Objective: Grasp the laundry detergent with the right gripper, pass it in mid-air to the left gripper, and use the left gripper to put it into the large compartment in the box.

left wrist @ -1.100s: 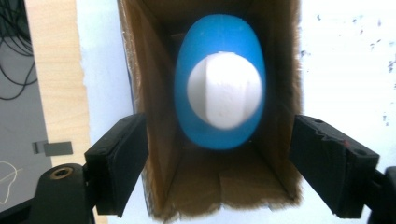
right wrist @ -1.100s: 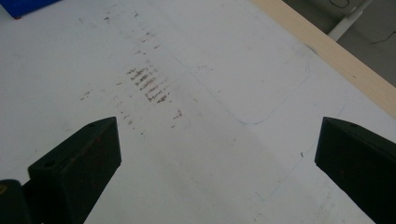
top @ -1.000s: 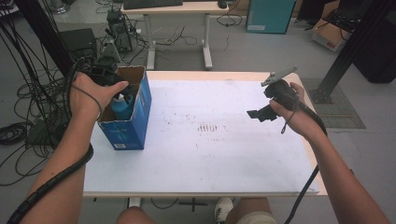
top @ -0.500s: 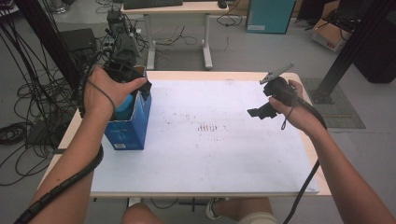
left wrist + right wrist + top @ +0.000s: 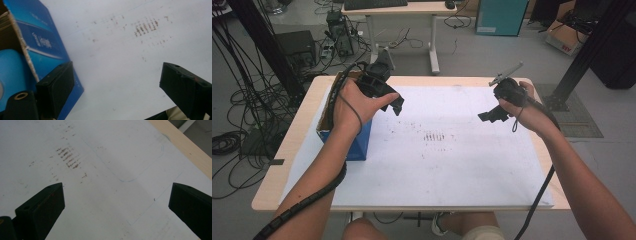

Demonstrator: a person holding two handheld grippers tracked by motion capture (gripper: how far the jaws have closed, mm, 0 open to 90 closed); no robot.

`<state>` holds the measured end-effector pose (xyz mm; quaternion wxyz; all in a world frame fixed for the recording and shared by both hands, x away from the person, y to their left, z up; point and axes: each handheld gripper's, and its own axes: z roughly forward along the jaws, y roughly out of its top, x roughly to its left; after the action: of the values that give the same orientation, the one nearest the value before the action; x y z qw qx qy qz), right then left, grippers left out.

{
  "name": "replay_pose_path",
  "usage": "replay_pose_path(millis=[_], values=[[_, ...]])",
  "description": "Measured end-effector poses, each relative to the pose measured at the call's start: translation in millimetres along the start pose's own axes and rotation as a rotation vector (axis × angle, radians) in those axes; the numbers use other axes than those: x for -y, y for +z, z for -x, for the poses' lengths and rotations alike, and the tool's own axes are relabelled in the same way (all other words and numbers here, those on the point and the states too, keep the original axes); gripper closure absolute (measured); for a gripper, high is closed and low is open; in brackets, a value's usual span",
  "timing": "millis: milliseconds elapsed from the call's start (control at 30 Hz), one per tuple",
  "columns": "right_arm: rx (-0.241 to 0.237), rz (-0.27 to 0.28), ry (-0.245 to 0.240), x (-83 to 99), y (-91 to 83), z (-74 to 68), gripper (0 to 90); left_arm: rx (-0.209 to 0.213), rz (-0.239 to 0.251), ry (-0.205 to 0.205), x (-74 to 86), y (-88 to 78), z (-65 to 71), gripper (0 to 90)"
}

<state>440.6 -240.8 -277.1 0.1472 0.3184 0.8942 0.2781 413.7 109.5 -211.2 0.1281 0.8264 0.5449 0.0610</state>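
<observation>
the left hand-held gripper (image 5: 392, 100) hangs over the near right edge of the blue box (image 5: 354, 142), which stands at the left end of the bench (image 5: 307, 115) with its top flaps open. its jaws are spread wide and pinch nothing — in the left gripper view one black jaw sits over the box's printed side and the other over bare white sheet (image 5: 120, 75). inside the box, in that same view, a light blue rounded thing (image 5: 11, 75) lies against the cardboard wall; what it is i cannot tell.

the right hand-held gripper (image 5: 492, 115) is held above the right part of the bench, well apart from the box, jaws also spread and empty. below it there is only the white sheet with its brownish scuff marks (image 5: 68, 155) and a faint pencilled outline (image 5: 140, 167).

as a judgement: the work looks to be about the box and what is in it, and it seems early. nothing has been laid out on the sheet, neither gripper carries anything, and the blue thing sits in the box. left to do, probably — reach in, grip it, and bring it out onto the sheet.
</observation>
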Motion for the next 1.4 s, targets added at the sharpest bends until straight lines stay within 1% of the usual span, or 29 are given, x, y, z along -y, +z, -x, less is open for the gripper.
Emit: replay_pose_path(millis=[67, 100, 233, 367, 567, 633, 733, 867, 1000, 1033, 1067, 1133, 1167, 1267, 1333, 1400], values=[[0.001, -0.003, 0.001, -1.5, 0.4, 2.3, 0.2, 0.007, -0.002, 0.017, -0.3, 1.4, 5.4, 11.8], [0.004, -0.013, 0.011, -2.5, 0.2, 3.0, 0.2, 0.006, -0.001, 0.023, -0.3, 2.2, 7.3, 11.8], [0.007, -0.015, 0.01, -6.3, 2.1, 6.4, 0.2, 0.008, -0.009, 0.057, -1.4, 4.3, 16.4, 11.5], [0.004, -0.021, 0.004, -10.5, 4.1, 6.2, 0.2, 0.017, -0.005, 0.07, -3.0, 4.9, 20.4, 11.3], [0.002, -0.032, 0.001, -12.0, 6.6, 5.2, 0.2, 0.027, -0.014, 0.066, -1.4, 9.6, 19.9, 11.1], [0.002, -0.026, -0.008, -11.7, 6.6, 5.8, 0.2, 0.024, -0.015, 0.063, -0.4, 10.5, 19.0, 11.1], [0.002, -0.03, 0.0, -11.5, 5.6, 5.5, 0.2, 0.023, -0.013, 0.063, 0.4, 10.0, 18.5, 11.1], [0.005, -0.036, -0.001, -11.4, 6.1, 5.1, 0.2, 0.021, -0.008, 0.063, 0.8, 8.4, 19.4, 11.1], [0.008, -0.034, -0.006, -12.0, 6.1, 4.6, 0.2, 0.027, -0.015, 0.062, 1.5, 8.7, 19.8, 11.1], [0.008, -0.034, -0.006, -12.0, 6.1, 4.6, 0.2, 0.022, -0.011, 0.063, 1.7, 9.2, 19.7, 11.1], [0.009, -0.034, -0.003, -12.1, 6.3, 4.0, 0.2, 0.024, -0.017, 0.065, 1.9, 9.2, 19.1, 11.1], [0.008, -0.042, 0.001, -12.3, 6.9, 2.9, 0.2, 0.018, -0.008, 0.06, 2.7, 9.8, 18.8, 11.1], [0.007, -0.042, -0.008, -12.3, 7.6, 3.0, 0.2, 0.016, -0.007, 0.06, 3.0, 9.7, 18.6, 11.2], [0.008, -0.05, -0.006, -12.8, 8.7, 1.4, 0.2, 0.026, -0.002, 0.057, 4.1, 9.1, 17.8, 11.2], [0.009, -0.045, -0.014, -13.4, 9.1, 1.7, 0.2, 0.028, 0.002, 0.053, 4.8, 8.9, 18.0, 11.2], [0.009, -0.039, -0.014, -13.6, 9.6, 1.4, 0.2, 0.028, 0.004, 0.061, 5.3, 8.3, 17.8, 11.1]])
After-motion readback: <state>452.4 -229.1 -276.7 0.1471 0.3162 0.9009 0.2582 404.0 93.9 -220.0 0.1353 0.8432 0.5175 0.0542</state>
